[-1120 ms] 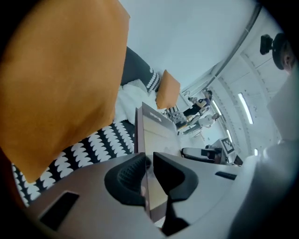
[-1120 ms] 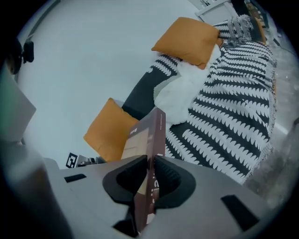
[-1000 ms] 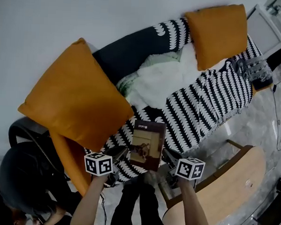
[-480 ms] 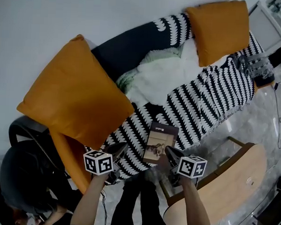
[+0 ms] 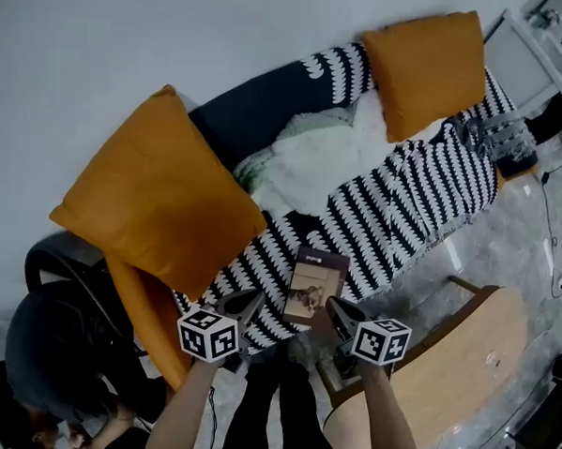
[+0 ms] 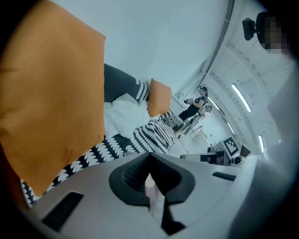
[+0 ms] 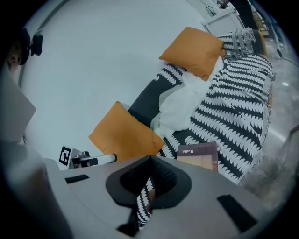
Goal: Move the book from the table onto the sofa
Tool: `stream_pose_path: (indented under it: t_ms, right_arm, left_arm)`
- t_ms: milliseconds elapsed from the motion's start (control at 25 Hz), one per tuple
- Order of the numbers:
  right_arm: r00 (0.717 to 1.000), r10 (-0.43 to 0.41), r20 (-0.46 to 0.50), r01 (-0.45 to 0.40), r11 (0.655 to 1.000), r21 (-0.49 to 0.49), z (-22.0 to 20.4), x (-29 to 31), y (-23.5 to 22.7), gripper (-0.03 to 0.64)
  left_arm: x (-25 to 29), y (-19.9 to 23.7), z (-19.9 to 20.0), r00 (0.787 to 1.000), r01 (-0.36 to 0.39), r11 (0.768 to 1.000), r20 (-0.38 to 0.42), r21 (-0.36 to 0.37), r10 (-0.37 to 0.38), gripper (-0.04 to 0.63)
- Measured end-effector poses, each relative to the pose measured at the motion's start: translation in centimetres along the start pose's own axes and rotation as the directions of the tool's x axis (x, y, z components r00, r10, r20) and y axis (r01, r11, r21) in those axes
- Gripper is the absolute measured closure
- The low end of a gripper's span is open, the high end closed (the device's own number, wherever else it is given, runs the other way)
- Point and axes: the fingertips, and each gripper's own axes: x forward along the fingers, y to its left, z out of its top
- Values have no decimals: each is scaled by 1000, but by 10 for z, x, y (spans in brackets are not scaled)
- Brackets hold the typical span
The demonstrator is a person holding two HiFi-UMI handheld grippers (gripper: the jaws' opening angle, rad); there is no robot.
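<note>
The book, brown with a picture on its cover, lies flat on the sofa's black-and-white patterned throw, near the front edge; the right gripper view shows the book too. My left gripper hovers just left of it and my right gripper just right of it, both apart from the cover. The left gripper's jaws have just closed with nothing between them. The right gripper is shut and empty as well.
A large orange cushion leans at the sofa's left end, and another orange cushion at the far right. A white fluffy blanket lies mid-seat. A wooden table stands at lower right and a black chair at lower left.
The book, held between both grippers a second ago, now rests on the sofa. Both grippers have let go, drawn back and up, and their jaws have closed.
</note>
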Motion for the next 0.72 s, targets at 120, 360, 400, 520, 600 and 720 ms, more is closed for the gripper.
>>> stream_pose_path:
  t_ms: [120,360,400,520,600,720]
  right_arm:
    - [1000,3,25,-2,999,-32,6,-13,17,594]
    - [995,28,91,-18,993,-114,24,-43,66,594]
    - [994,37,104,-24,992,-126,28,-49,76,594]
    - [988,69,138,-46,984,-170,37,-67,109,595]
    - [983,93,161,-58,976,-208,43,-80,131,595]
    - [972,126,197,-73,963,-260,49,-103,162,595]
  left_arm:
    - [-11,-18,9,1000,-7,999,15,51,7,580]
    - [-43,-66,37,998,-10,991,70,133,1,581]
    - [-50,-76,42,997,-12,989,81,150,0,581]
    - [-71,-103,58,993,-22,980,120,198,-2,581]
    - [-86,-120,69,989,-35,972,150,230,0,581]
    - [-108,-148,81,982,-56,956,187,287,1,581]
